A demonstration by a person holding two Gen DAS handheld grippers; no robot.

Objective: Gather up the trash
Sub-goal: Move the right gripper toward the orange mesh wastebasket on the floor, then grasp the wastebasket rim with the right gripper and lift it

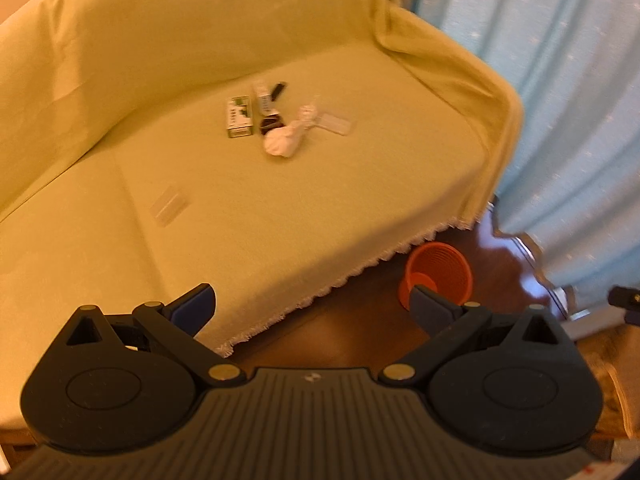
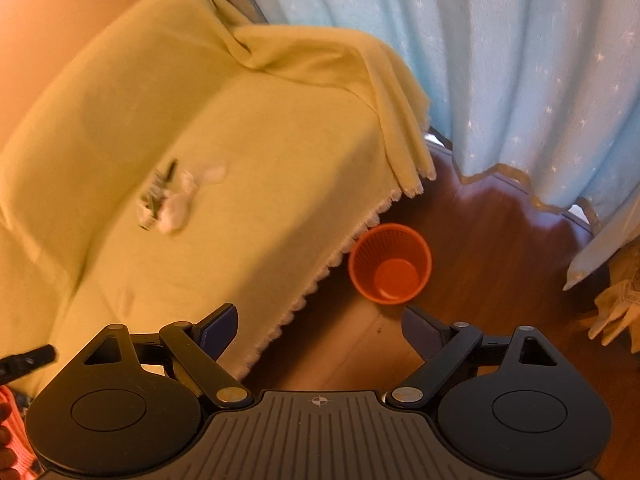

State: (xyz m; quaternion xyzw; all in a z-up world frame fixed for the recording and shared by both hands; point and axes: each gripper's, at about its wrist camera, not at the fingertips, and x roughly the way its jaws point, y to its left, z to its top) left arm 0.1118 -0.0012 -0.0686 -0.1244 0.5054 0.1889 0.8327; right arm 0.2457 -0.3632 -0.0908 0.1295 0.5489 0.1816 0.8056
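A small heap of trash lies on the yellow-covered sofa seat: a green and white carton (image 1: 239, 117), a knotted white bag (image 1: 285, 140), a dark wrapper (image 1: 271, 124), a clear plastic piece (image 1: 335, 123). Another clear wrapper (image 1: 168, 204) lies nearer. In the right wrist view the heap (image 2: 166, 200) is blurred. An orange mesh bin (image 1: 438, 270) (image 2: 390, 263) stands on the floor by the sofa's fringe. My left gripper (image 1: 312, 304) is open and holds nothing, well short of the heap. My right gripper (image 2: 318, 326) is open too, above the floor near the bin.
The yellow throw (image 1: 280, 200) drapes over the sofa's back and arm, its white fringe hanging at the front edge. Light blue curtains (image 2: 500, 60) hang to the right. Dark wood floor (image 2: 480, 232) surrounds the bin. A pink sleeve (image 2: 14, 432) shows at the lower left.
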